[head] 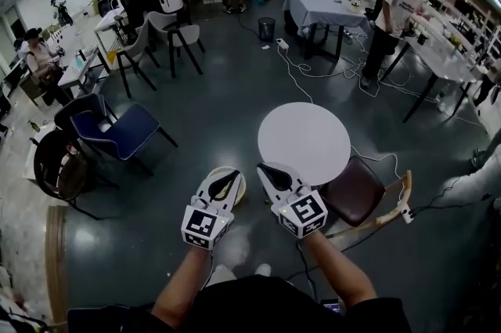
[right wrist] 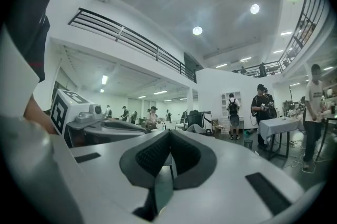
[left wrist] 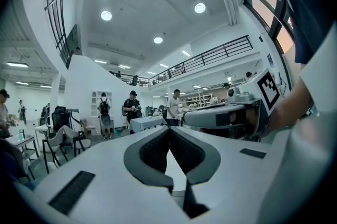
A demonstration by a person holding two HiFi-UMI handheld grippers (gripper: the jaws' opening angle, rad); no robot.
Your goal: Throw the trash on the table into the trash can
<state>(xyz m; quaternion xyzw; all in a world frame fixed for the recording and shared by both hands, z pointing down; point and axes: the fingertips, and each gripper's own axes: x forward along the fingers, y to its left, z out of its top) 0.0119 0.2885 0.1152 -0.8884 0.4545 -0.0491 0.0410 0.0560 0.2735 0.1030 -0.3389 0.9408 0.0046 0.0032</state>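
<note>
From the head, looks steeply down on the round surface (head: 304, 142), left tongs (head: 225, 182) and right tongs (head: 270, 171). From close behind each tongs' tips, faces level across the hall; shares the cloth-covered surface (head: 321, 9).

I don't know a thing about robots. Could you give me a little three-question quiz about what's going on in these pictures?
1. True or false: the left gripper and the right gripper are both shut, with nothing between their jaws.
2. What shape is the top of the white table just ahead of the grippers? A) round B) square C) long rectangle
3. In the head view, which gripper overlaps the trash can on the floor?

Key: 1 true; 2 A; 3 the left gripper.
</note>
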